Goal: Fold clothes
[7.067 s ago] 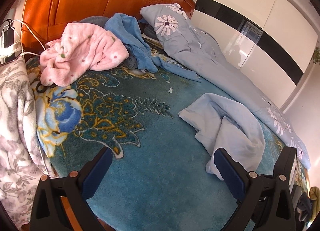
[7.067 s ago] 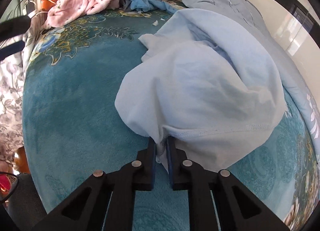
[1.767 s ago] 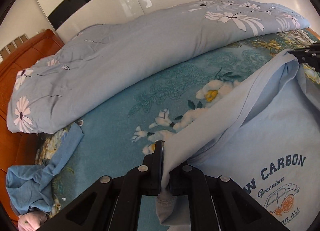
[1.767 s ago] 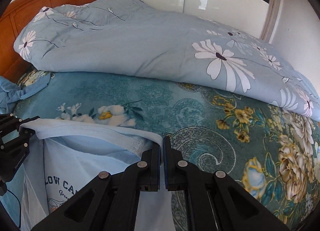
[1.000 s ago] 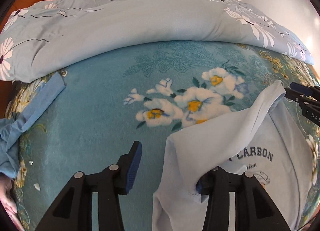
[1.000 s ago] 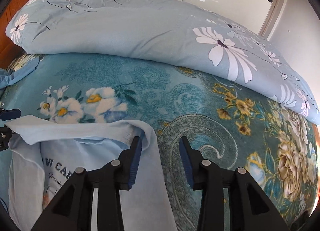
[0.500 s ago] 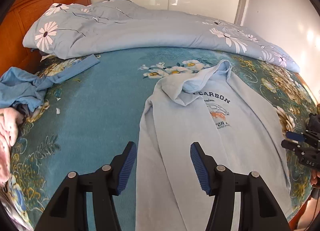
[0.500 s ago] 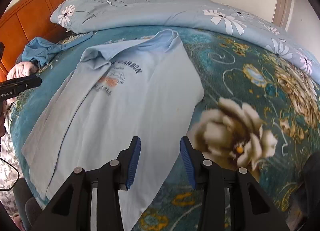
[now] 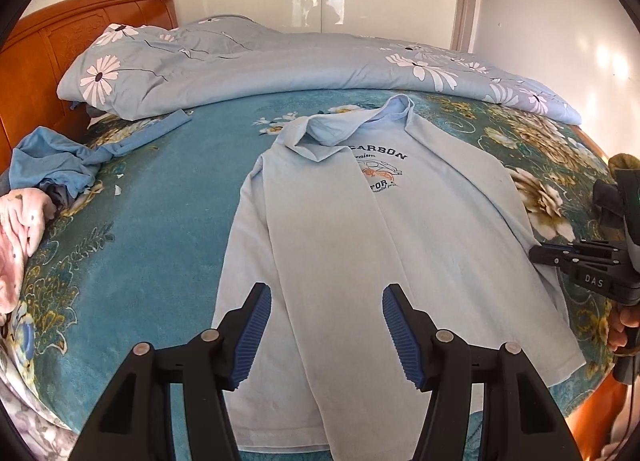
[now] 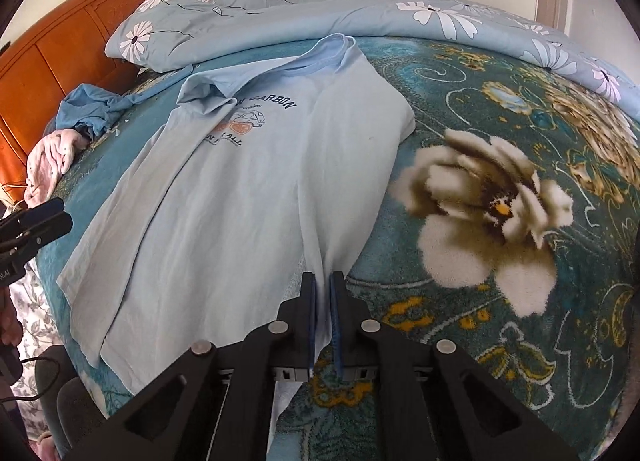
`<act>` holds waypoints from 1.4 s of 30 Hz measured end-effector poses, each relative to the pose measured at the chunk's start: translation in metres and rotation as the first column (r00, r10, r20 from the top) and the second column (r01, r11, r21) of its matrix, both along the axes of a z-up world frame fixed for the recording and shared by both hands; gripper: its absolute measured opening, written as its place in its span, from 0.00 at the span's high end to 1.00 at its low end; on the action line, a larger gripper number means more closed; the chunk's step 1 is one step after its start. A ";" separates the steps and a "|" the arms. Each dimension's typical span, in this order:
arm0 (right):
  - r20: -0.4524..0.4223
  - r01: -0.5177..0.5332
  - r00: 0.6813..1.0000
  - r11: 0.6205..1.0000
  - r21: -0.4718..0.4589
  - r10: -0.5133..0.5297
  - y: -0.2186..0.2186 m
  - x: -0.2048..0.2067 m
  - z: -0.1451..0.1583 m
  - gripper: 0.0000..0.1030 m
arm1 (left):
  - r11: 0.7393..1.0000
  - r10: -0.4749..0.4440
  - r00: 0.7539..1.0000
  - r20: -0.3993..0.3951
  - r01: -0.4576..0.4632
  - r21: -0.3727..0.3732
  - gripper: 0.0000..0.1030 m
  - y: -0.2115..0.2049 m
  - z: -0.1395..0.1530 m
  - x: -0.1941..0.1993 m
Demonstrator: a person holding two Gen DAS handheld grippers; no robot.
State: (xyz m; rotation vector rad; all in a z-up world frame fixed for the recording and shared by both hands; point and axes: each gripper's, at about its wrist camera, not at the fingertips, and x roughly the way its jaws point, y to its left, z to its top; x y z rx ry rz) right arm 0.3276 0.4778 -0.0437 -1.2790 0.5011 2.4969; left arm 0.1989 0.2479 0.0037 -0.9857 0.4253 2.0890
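1. Two grippers work one pale blue T-shirt (image 9: pixel 360 245), spread print-up across the bed (image 9: pixel 160 197) with its hem at the near edge, ready for folding.
2. Left gripper (image 9: pixel 327 335) hovers over the hem, fingers apart, having just widened, holding nothing.
3. Right gripper (image 10: pixel 323 315) has just closed; fingers together, apparently pinching the shirt's near side edge to lift a fold.
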 end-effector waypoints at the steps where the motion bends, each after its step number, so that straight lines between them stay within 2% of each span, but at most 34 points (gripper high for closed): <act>1: -0.011 0.006 1.000 1.000 -0.005 -0.006 0.003 0.002 0.003 0.96 | 1.000 -0.007 1.000 0.012 0.007 0.003 0.40 0.001 -0.001 0.001; 3: -0.039 0.030 0.999 1.000 -0.002 -0.030 0.012 0.008 0.013 0.96 | 1.000 -0.020 1.000 0.020 0.020 0.000 0.40 0.004 -0.003 0.004; 8: -0.090 0.147 0.986 0.985 0.087 -0.139 0.057 0.027 0.054 0.96 | 0.998 -0.054 0.998 0.044 0.054 -0.011 0.40 0.014 -0.010 0.011; 11: -0.106 0.225 0.972 0.962 0.158 -0.210 0.086 0.035 0.077 0.96 | 0.997 -0.076 0.995 0.059 0.077 -0.026 0.40 0.024 -0.017 0.014; 15: -0.118 0.331 0.943 0.910 0.251 -0.311 0.125 0.039 0.098 0.96 | 0.992 -0.105 0.992 0.072 0.110 -0.064 0.40 0.039 -0.028 0.020; 21: -0.103 0.436 0.900 0.860 0.264 -0.425 0.167 0.027 0.091 0.96 | 0.985 -0.105 0.989 0.103 0.117 -0.124 0.40 0.050 -0.049 0.019; 26: -0.063 0.450 0.892 0.864 0.225 -0.449 0.172 0.020 0.070 0.95 | 0.986 -0.104 0.987 0.121 0.118 -0.117 0.40 0.049 -0.054 0.015; 29: -0.068 0.441 0.897 0.869 0.223 -0.437 0.165 0.022 0.070 0.94 | 0.987 -0.102 0.986 0.131 0.117 -0.111 0.40 0.048 -0.056 0.013; 31: -0.082 0.439 0.898 0.867 0.235 -0.433 0.159 0.025 0.075 0.86 | 0.987 -0.105 0.986 0.130 0.119 -0.109 0.40 0.048 -0.056 0.014; 33: -0.114 0.440 0.898 0.860 0.259 -0.425 0.147 0.029 0.086 0.47 | 0.987 -0.106 0.986 0.129 0.120 -0.107 0.40 0.047 -0.057 0.014; 34: -0.134 0.439 0.898 0.857 0.270 -0.419 0.139 0.032 0.091 0.41 | 0.987 -0.107 0.986 0.129 0.121 -0.106 0.40 0.047 -0.057 0.014; 36: -0.174 0.438 0.899 0.851 0.289 -0.403 0.122 0.038 0.103 0.37 | 0.989 -0.104 0.985 0.139 0.117 -0.088 0.40 0.045 -0.057 0.012; 38: -0.196 0.407 0.911 0.863 0.299 -0.362 0.101 0.040 0.111 0.36 | 0.992 -0.097 0.984 0.149 0.108 -0.069 0.44 0.042 -0.057 0.009; 40: -0.204 0.353 0.931 0.886 0.300 -0.302 0.078 0.038 0.112 0.35 | 0.994 -0.084 0.986 0.146 0.094 -0.062 0.53 0.040 -0.057 0.007; 42: -0.193 0.290 0.951 0.910 0.298 -0.240 0.055 0.032 0.107 0.33 | 0.995 -0.076 0.986 0.151 0.084 -0.049 0.68 0.035 -0.056 0.003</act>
